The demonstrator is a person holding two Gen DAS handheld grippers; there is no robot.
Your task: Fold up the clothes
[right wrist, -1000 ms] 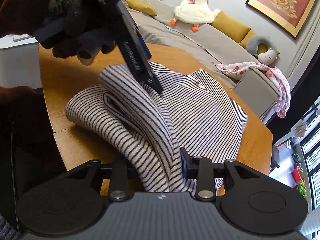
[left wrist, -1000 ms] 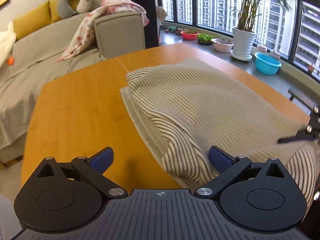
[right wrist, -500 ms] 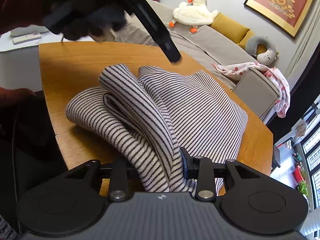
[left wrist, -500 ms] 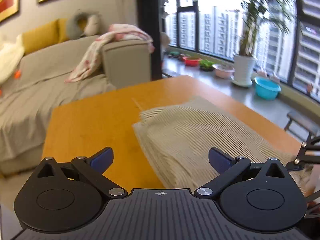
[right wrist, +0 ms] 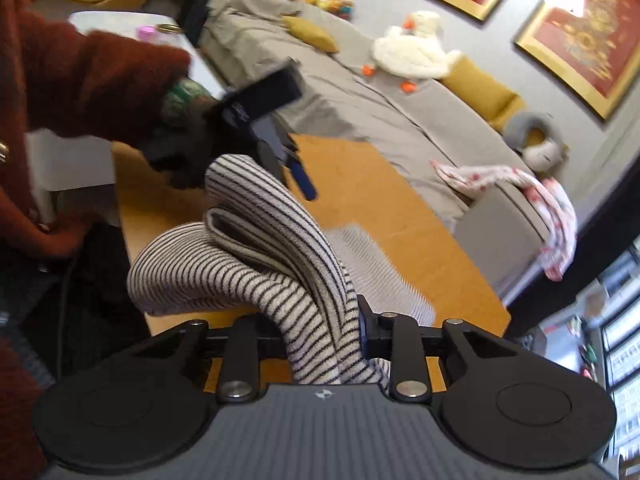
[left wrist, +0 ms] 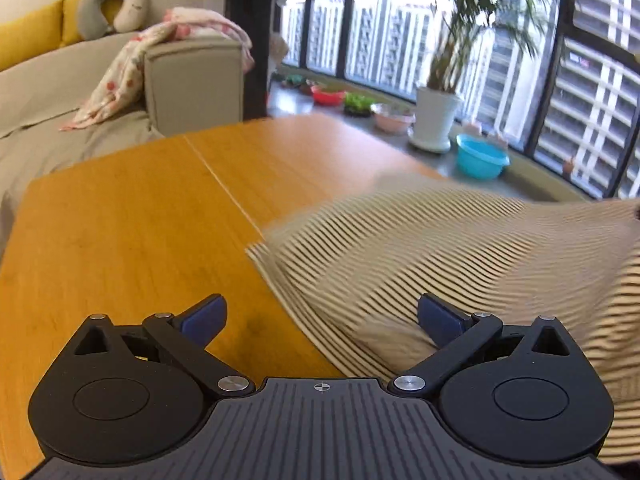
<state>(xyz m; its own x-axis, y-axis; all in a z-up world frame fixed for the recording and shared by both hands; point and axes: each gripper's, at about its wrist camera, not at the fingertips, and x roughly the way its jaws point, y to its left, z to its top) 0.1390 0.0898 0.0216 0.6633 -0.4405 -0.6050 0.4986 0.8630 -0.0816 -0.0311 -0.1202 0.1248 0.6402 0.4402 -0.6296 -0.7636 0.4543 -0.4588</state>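
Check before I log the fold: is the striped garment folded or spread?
Partly folded: the striped garment is doubled in layers, bunched between the right gripper fingers.

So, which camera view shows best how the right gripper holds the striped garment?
The right wrist view. There the right gripper is shut on a bunched fold of the striped garment, sharp and close. The left wrist view shows only the garment's blurred spread part on the wooden table, not that grip.

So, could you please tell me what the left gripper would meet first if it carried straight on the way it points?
Probably the striped garment: its left edge lies just ahead of the open left gripper, over the wooden table. Depth is unclear.
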